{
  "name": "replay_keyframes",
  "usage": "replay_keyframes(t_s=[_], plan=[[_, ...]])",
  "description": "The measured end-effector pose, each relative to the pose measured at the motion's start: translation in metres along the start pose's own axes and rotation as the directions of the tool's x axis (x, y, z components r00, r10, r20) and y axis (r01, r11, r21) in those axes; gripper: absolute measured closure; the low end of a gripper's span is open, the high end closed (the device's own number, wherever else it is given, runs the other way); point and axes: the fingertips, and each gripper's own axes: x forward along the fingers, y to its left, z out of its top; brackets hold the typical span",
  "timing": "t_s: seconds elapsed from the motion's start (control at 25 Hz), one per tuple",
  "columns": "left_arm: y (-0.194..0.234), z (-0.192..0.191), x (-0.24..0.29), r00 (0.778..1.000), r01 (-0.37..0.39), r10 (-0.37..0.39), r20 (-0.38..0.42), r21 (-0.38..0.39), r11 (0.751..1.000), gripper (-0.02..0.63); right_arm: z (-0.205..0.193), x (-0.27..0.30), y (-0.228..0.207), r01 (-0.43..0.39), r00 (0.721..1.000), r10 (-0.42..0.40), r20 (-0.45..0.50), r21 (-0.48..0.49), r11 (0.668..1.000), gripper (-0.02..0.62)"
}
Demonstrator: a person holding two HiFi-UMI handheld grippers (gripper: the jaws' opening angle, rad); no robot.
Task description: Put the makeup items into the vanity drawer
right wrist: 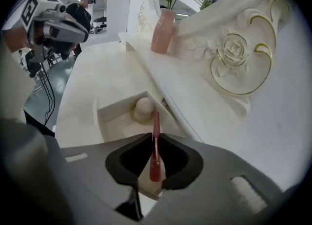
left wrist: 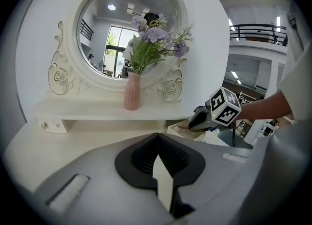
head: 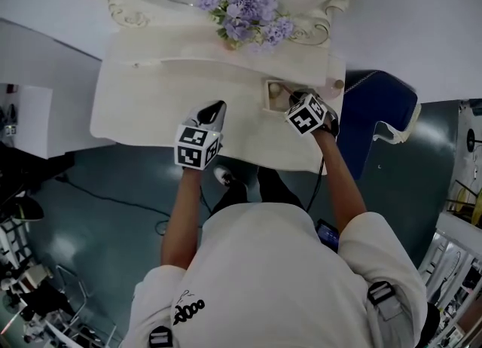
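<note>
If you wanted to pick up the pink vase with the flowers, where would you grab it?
Probably round the middle of the pink vase, coming in level from the front. It stands upright on the shelf, the flowers crowd its top, and the mirror stands right behind it, so from above or behind looks blocked.

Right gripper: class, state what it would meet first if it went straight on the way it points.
Probably the open drawer: the pink stick in the right gripper aims inside, close to the round beige item; depth unclear.
</note>
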Motion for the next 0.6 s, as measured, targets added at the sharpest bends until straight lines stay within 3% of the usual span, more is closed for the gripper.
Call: replay_keyframes(t_s=[0.36,0.48,0.6], plan=[[0.012,-0.003,-0.002,1.0,-0.028,0.028,0.0,-0.015,0.999,0.589,0.009,0.003,0.001,-0.022,0.999,0.02,0.035,0.057,0.998,0.476],[0.02,0.0,-0.009,0.999,-0.048,0.048,0.014,-0.017,0.999,0.589,0.028,-0.014,-0.004,-0.003,0.99,-0.012,0.141,0.107,0.994,0.503],[0.037,0.006,-0.021,0.995,-0.088,0.089,0.038,-0.024,0.996,0.589,0.063,-0.039,-0.003,-0.009,0.955,-0.036,0.296,0.149,0.989,0.576]])
